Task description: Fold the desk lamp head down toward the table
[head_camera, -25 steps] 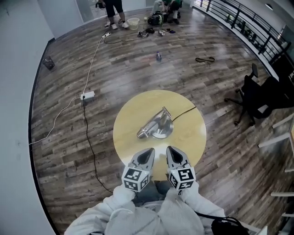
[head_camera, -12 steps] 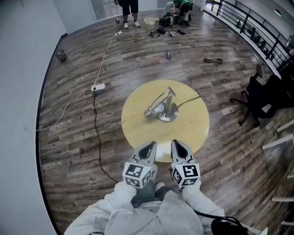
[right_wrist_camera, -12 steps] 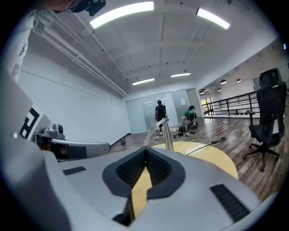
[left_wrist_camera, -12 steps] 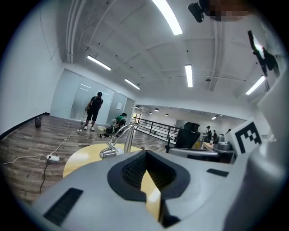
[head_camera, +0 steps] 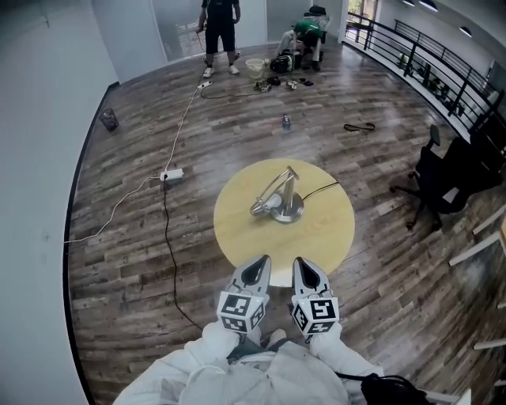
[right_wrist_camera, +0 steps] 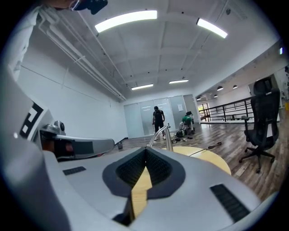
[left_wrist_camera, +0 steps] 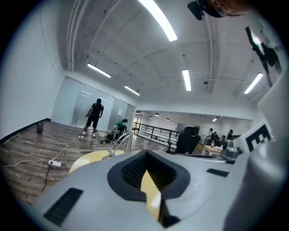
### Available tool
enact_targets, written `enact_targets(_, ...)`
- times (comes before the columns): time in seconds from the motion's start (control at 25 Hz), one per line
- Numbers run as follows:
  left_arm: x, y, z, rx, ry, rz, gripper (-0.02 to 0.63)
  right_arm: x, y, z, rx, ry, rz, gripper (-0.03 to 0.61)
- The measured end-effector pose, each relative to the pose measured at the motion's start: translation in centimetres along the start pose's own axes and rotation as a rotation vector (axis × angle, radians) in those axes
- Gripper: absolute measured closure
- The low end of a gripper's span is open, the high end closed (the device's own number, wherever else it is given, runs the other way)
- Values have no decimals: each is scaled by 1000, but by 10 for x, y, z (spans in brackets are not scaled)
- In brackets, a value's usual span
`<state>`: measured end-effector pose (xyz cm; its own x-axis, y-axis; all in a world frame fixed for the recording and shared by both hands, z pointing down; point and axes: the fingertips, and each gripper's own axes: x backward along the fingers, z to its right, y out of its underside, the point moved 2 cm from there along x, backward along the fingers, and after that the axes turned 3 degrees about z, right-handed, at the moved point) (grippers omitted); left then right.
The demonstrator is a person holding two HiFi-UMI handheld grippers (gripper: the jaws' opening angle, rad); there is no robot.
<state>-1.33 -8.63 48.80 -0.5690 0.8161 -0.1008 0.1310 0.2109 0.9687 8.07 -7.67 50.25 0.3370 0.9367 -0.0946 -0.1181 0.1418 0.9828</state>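
A silver desk lamp point(head_camera: 277, 202) stands on the round yellow table point(head_camera: 332, 237). Its arm is angled over and its head point(head_camera: 261, 208) hangs low, close to the tabletop, left of the round base. My left gripper point(head_camera: 257, 263) and right gripper point(head_camera: 303, 263) hover side by side at the table's near edge, well short of the lamp, both shut with nothing in them. The left gripper view shows the lamp point(left_wrist_camera: 122, 140) far beyond the closed jaws. The right gripper view shows the lamp point(right_wrist_camera: 162, 135) upright past its closed jaws.
The lamp's black cord point(head_camera: 320, 190) runs off the table's far right. A power strip point(head_camera: 171, 173) and cables lie on the wood floor at left. A black office chair point(head_camera: 439, 178) stands at right. A bottle point(head_camera: 285, 122) and people point(head_camera: 219, 24) are far behind.
Both grippers have drawn back from over the table toward its near edge and lifted a little. The lamp now sits farther from them and has not moved on the table.
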Motion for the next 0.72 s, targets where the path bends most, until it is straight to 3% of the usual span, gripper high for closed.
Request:
enact_targets(0.44, 14, 4, -11, 71, -6, -2, 614, 0, 3, -15, -11, 8, -5, 568)
enact_targets(0.72, 16, 4, -11, 52, -4, -3, 613, 0, 0, -23, 12, -8, 0, 568)
